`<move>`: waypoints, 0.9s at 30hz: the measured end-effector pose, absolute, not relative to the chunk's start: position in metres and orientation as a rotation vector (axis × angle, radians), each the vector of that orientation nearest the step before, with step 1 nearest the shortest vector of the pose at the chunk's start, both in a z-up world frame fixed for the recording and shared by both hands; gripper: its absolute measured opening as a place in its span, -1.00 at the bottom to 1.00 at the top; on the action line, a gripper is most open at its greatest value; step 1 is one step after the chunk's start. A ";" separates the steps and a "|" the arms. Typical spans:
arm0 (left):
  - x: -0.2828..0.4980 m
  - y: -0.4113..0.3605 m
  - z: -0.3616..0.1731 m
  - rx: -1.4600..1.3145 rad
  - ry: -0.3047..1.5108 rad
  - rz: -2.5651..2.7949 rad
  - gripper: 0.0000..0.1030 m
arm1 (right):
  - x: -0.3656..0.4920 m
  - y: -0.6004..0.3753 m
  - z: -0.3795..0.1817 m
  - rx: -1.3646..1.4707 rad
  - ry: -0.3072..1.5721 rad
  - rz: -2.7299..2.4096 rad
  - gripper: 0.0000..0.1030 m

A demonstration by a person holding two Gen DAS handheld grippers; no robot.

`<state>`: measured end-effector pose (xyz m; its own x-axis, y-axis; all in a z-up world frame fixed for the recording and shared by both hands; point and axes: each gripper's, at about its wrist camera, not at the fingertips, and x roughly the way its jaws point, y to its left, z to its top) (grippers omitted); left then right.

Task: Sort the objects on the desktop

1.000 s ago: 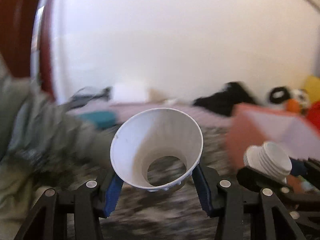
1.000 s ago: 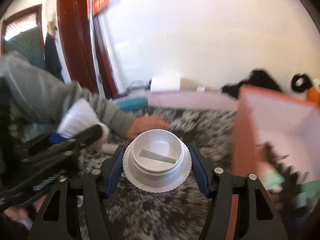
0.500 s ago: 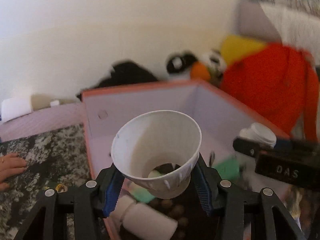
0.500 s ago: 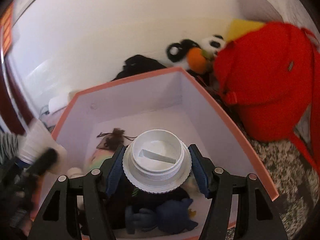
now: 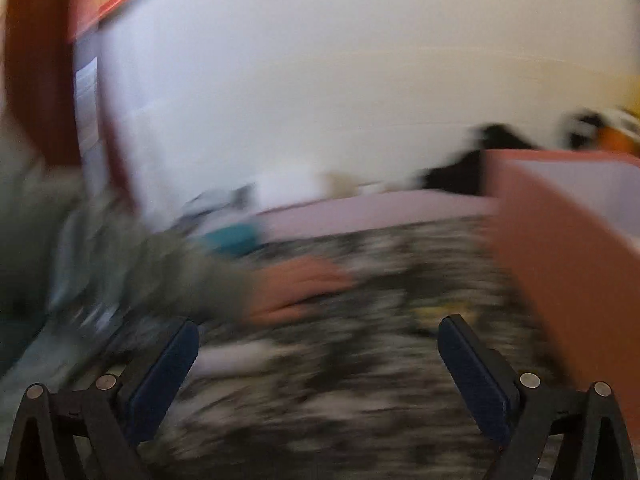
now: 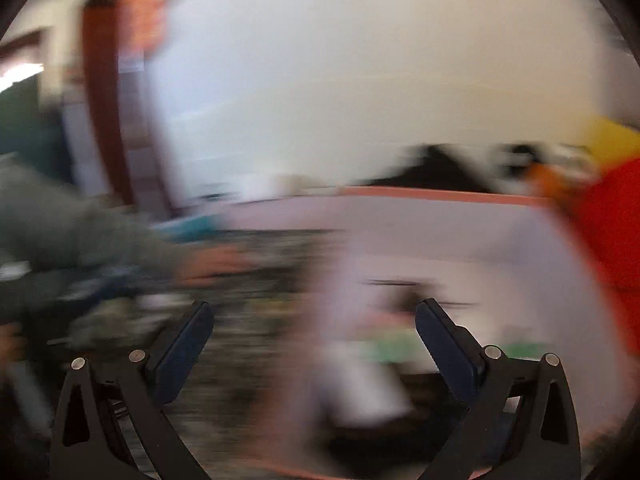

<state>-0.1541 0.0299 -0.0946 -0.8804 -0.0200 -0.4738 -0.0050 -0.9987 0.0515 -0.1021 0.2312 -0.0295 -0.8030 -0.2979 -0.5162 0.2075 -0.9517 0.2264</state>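
Both views are badly blurred by motion. My left gripper (image 5: pixel 318 364) has its jaws opening wide, with nothing between them, over the speckled black-and-white tabletop (image 5: pixel 360 408). My right gripper (image 6: pixel 314 344) is also opening, empty, at the near left wall of the orange box (image 6: pixel 440 194) with the pale lilac inside. Blurred white and green shapes (image 6: pixel 372 380) lie inside the box. The same box (image 5: pixel 568 248) stands at the right in the left wrist view. The white funnel and the white threaded cap are in neither gripper.
A person's hand (image 5: pixel 296 292) in a grey-green sleeve (image 5: pixel 120 264) rests on the tabletop at the left. A red bag (image 6: pixel 612 232) and plush toys (image 5: pixel 600 128) lie behind and to the right of the box. A white wall rises behind.
Half a second ago both grippers were over the box, the left shut on the funnel, the right on the cap. Now both are wide open, empty, and have swung left toward the tabletop.
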 end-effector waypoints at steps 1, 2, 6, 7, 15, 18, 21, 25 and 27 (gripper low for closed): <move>-0.164 0.013 -0.097 0.824 0.033 -3.019 0.92 | -0.108 0.213 -0.036 0.839 -0.304 -2.686 0.99; -0.171 -0.001 -0.101 0.856 0.128 -3.001 0.92 | -0.114 0.198 -0.044 0.855 -0.374 -2.642 0.99; -0.187 -0.030 -0.128 0.938 0.234 -2.924 0.91 | -0.131 0.156 -0.067 0.883 -0.158 -2.819 1.00; -0.190 -0.030 -0.133 0.950 0.222 -2.924 0.91 | -0.134 0.149 -0.070 0.882 -0.086 -2.844 1.00; -0.224 -0.032 -0.162 1.109 0.287 -2.920 0.91 | -0.160 0.112 -0.092 0.862 -0.076 -2.739 0.99; -0.242 -0.035 -0.175 1.244 0.312 -2.857 0.91 | -0.204 0.119 -0.123 1.064 -0.209 -2.782 0.99; -0.250 -0.037 -0.176 1.258 0.343 -2.863 0.91 | -0.229 0.137 -0.145 1.216 -0.334 -2.851 0.99; -0.264 -0.034 -0.179 1.294 0.323 -2.844 0.97 | -0.245 0.153 -0.160 1.300 -0.294 -2.956 0.98; -0.270 -0.026 -0.181 1.315 0.234 -2.815 0.98 | -0.254 0.157 -0.168 1.353 -0.288 -2.949 0.98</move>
